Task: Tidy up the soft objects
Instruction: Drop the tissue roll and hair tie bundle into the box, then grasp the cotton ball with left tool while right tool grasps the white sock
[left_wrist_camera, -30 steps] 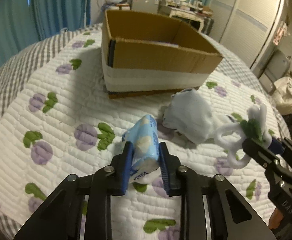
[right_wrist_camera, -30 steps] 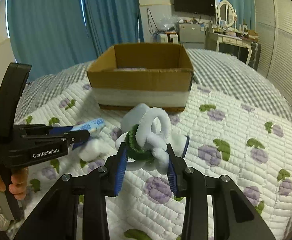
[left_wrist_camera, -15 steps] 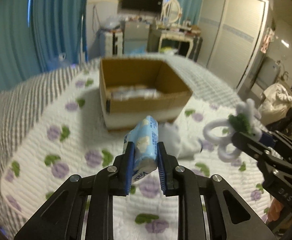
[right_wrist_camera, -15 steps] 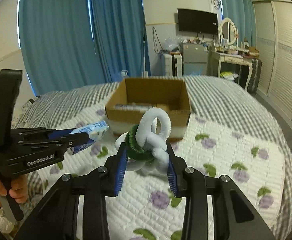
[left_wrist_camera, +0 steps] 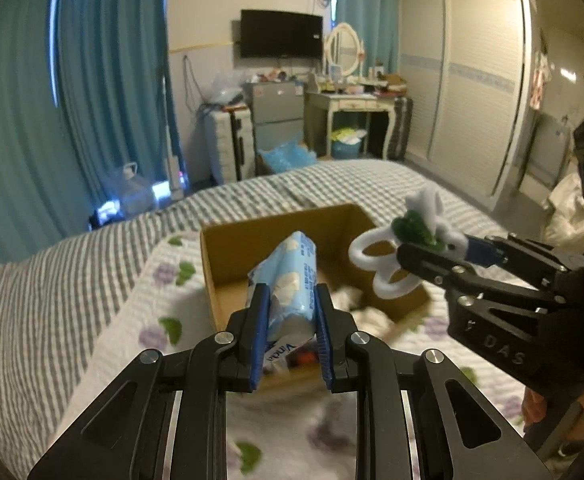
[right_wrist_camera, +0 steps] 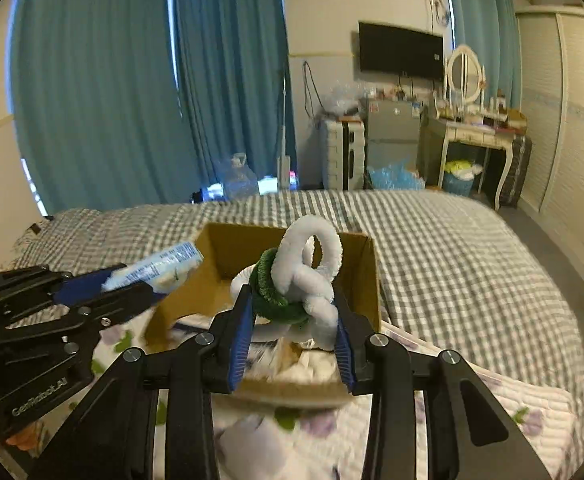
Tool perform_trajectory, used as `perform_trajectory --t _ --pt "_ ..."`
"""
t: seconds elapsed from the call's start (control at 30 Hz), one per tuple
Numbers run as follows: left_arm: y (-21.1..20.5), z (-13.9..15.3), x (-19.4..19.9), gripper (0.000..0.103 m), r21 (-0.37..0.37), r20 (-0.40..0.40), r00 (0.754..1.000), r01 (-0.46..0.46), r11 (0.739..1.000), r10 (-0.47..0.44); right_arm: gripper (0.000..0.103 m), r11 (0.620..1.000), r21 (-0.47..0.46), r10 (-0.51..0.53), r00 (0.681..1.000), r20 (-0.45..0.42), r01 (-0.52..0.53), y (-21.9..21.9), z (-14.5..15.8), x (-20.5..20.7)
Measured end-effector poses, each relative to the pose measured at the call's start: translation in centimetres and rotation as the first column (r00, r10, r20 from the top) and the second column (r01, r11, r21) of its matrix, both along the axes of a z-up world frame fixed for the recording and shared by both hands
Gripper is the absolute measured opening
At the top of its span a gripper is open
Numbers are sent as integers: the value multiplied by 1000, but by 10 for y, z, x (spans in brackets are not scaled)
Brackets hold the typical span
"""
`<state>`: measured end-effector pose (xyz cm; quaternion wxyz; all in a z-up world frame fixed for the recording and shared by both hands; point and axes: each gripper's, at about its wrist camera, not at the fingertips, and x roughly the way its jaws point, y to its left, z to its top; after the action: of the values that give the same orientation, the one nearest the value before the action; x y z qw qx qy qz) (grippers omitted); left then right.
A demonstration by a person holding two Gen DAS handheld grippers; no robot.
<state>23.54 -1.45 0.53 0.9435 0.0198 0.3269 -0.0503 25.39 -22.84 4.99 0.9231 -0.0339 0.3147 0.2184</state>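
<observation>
The cardboard box point(left_wrist_camera: 227, 264) is open at the top, and its mouth is approached from above by both loads. Part of its floor is taken up by white soft items point(left_wrist_camera: 366, 312). The right hand-held gripper point(left_wrist_camera: 432, 248) is crowded close beside the left hand-held gripper point(left_wrist_camera: 289, 320). Bare bed point(right_wrist_camera: 452, 240) is left around the box.

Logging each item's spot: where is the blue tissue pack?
Clamped in the left gripper, the blue tissue pack hangs above the cardboard box.

The cardboard box point(left_wrist_camera: 227, 260) sits on the bed point(left_wrist_camera: 71, 280), with the tissue pack point(left_wrist_camera: 292, 280) held above its left side and the looped plush toy point(right_wrist_camera: 304, 280) above its right.
</observation>
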Motion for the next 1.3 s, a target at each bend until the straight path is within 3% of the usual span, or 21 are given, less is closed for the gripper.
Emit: perform_trajectory --t 0.2,0.3,0.37,0.4,0.43,0.47,0.5,0.53,0.7,0.8,0.87,1.0,1.13,1.3 --pt "10 -33 51 22 27 -33 999 -14 1000 15 40 999 46 -22 993 -114 28 5 -43 59" --pt "9 -40 58 26 46 -35 999 -1 999 3 41 995 81 -48 992 -113 58 -1 -49 66" --pt "6 -39 55 26 48 -31 999 8 999 -7 50 992 107 -63 992 -108 74 -8 -47 65" --pt "4 -37 53 31 55 -35 999 12 998 -10 59 990 110 -75 992 -98 85 -12 -42 61" --pt "3 -35 50 42 59 -32 999 10 998 -8 64 990 111 -81 993 -90 91 -17 -38 57" --pt "2 -30 45 51 62 -16 1000 -1 998 2 64 990 109 -82 993 -86 91 -19 -34 56" --pt "2 -24 40 69 63 -2 1000 -12 998 12 64 990 103 -84 993 -77 92 -22 -26 50" --pt "2 -17 31 74 58 22 999 -26 998 25 65 991 94 -91 994 -63 96 -24 -19 43" --pt "2 27 -10 74 44 72 996 -54 998 51 75 993 60 -103 994 30 101 -45 39 -2" --pt "-1 61 -45 75 73 133 989 -80 994 69 90 994 50 -105 991 77 102 -56 76 -31" --pt "-3 80 -71 82 74 174 981 -95 993 81 95 995 36 -99 990 103 96 -61 97 -52" --pt "1 100 -110 83 58 221 968 -136 989 120 103 996 -8 -83 986 144 85 -71 128 -93" --pt "5 96 -132 83 31 190 970 -158 987 150 103 998 -37 -53 989 135 59 -79 127 -121" --pt "6 60 -142 83 -3 113 980 -167 986 166 103 997 -81 -9 996 86 16 -80 92 -134"
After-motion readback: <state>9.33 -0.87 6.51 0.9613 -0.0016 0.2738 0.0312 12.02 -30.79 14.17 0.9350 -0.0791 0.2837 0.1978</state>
